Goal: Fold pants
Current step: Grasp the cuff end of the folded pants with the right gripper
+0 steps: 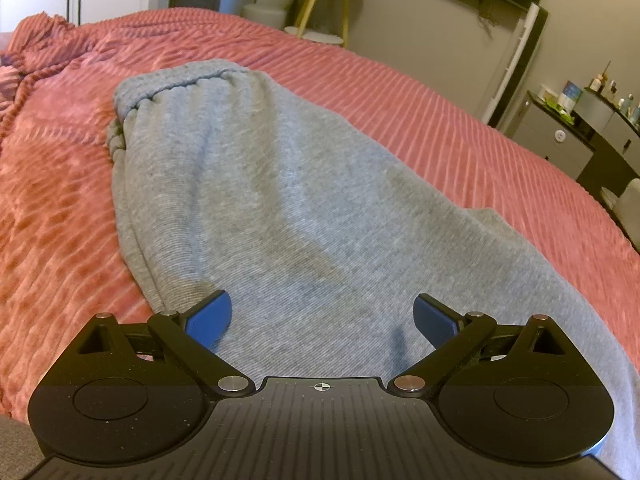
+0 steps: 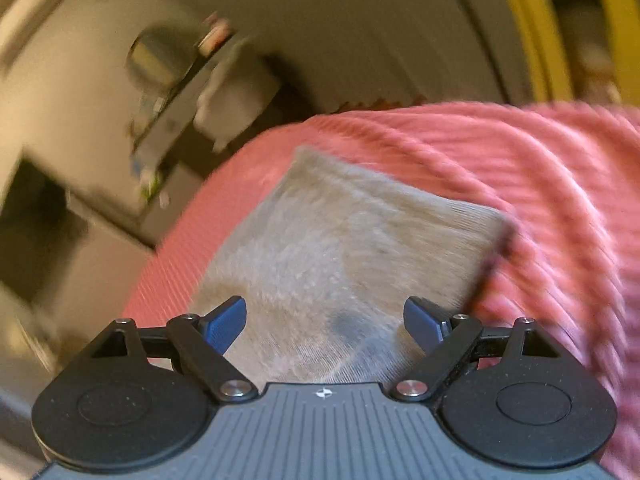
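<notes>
Grey pants [image 1: 256, 200] lie lengthwise along the middle of the bed [image 1: 460, 120], legs stacked. Left gripper [image 1: 322, 316] and right gripper [image 2: 325, 320] hover spread, holding nothing. Pinch both layers squarely at matching corners, then lift evenly toward the waistband.

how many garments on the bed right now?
1. A single pair of grey pants lies on the pink ribbed blanket, stretching away in front of the open left tongs; the blurred right wrist view shows them below the open right tongs. Others may lie out of frame.

Grey pants [image 1: 280, 200] lie lengthwise (waistband far) on bed
</notes>
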A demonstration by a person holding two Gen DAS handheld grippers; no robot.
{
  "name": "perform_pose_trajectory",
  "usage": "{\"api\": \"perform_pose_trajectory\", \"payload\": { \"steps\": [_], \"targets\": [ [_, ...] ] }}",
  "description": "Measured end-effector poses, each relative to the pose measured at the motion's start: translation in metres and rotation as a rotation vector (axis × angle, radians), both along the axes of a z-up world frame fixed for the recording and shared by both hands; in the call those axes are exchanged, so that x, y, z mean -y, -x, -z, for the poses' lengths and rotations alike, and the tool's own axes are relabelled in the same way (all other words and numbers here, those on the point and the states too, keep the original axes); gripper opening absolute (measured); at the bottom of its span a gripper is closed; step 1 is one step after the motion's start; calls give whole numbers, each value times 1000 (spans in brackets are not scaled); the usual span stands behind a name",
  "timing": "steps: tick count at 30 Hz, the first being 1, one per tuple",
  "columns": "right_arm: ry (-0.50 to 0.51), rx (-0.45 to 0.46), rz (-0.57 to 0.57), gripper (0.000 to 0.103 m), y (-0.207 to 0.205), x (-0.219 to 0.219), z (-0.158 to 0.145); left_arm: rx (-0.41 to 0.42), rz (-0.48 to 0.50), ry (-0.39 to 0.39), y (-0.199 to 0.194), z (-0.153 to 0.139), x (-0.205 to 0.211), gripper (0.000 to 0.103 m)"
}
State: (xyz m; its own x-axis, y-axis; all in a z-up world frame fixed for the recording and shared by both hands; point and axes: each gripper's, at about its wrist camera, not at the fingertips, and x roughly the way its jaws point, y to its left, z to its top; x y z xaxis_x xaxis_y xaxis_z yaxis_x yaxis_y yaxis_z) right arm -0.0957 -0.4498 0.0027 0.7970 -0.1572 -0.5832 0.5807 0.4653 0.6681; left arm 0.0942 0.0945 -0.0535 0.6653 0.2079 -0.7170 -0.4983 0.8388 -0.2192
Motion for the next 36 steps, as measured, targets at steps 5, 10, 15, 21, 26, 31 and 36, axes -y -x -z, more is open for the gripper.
{"api": "perform_pose_trajectory", "payload": {
  "steps": [5,10,15,21,26,31,36],
  "targets": [
    [-68,59,80,82,37,0,2,-11,6,-13,-2,1,2,101],
    [-130,54,110,57,40,10,9,-9,7,-9,-1,1,1,101],
    [-191,28,125,51,24,22,27,-17,9,-24,-3,1,3,102],
    [-252,93,182,46,15,35,37,-23,11,-31,-5,2,3,102],
    [-220,89,154,18,-1,40,34,-37,14,-56,-7,3,6,102],
    [-227,96,146,17,-11,44,38,-38,12,-55,-8,4,6,102],
    [-271,100,153,21,-20,52,46,-50,16,-78,-10,5,9,102]
  ]
}}
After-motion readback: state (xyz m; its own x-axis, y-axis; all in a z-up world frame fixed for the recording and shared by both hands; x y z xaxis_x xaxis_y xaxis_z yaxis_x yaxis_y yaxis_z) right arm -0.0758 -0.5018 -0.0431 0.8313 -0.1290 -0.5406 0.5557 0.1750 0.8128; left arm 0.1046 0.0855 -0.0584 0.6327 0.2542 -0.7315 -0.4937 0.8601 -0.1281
